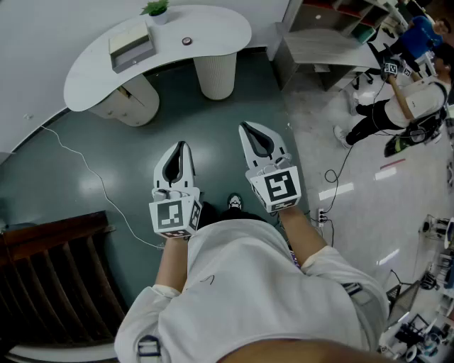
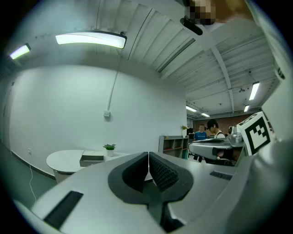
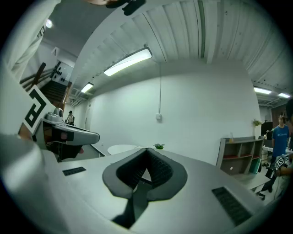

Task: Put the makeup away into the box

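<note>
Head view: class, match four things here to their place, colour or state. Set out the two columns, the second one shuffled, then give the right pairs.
Things:
A potted plant
B box
C right gripper
D cable

Place, colour or state:
1 trails across the dark floor
2 jaws shut, nothing held
3 green leaves, white pot
4 rectangular, lying on the white table beside the plant

Pairs: A-3, B-4, C-2, D-1
</note>
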`<state>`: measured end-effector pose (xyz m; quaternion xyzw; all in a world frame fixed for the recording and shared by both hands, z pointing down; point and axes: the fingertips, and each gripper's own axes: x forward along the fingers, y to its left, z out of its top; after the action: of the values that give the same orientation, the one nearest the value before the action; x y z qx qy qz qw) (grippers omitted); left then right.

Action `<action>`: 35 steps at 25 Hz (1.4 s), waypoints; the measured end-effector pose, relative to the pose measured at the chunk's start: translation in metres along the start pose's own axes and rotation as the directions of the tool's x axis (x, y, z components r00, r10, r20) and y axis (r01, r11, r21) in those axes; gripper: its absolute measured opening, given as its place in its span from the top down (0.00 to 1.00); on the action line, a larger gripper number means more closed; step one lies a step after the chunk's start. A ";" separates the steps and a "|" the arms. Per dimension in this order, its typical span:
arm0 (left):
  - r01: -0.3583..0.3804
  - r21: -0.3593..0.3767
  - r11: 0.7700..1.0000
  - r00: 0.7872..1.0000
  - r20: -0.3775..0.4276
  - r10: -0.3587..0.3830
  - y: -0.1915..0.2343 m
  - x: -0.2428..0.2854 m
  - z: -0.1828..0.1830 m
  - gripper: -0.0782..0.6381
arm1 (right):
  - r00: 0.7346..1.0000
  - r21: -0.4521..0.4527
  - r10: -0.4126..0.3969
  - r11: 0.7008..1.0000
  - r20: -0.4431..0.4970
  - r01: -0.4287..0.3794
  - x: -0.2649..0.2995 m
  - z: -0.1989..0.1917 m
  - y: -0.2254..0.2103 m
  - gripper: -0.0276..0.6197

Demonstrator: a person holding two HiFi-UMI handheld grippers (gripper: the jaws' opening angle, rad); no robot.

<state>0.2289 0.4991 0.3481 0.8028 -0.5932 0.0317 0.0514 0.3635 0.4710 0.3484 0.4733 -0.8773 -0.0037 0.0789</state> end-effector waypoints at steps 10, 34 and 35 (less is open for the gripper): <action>-0.016 0.020 1.000 1.000 -0.025 0.016 -0.025 0.002 -0.001 0.86 | 0.999 0.029 0.042 0.999 -0.008 -0.042 -0.016 -0.002 -0.012 0.96; 0.085 0.003 0.996 0.994 -0.066 -0.085 0.102 0.139 -0.011 0.86 | 0.994 -0.004 0.036 0.999 -0.099 -0.037 0.154 -0.005 -0.021 0.82; 0.092 0.005 0.996 0.994 -0.064 -0.091 0.112 0.148 -0.009 0.86 | 0.994 -0.006 0.031 0.999 -0.101 -0.031 0.166 -0.003 -0.021 0.82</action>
<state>0.1657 0.3277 0.3781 0.8279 -0.5537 0.0572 0.0682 0.2921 0.3216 0.3717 0.4590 -0.8794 0.0182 0.1250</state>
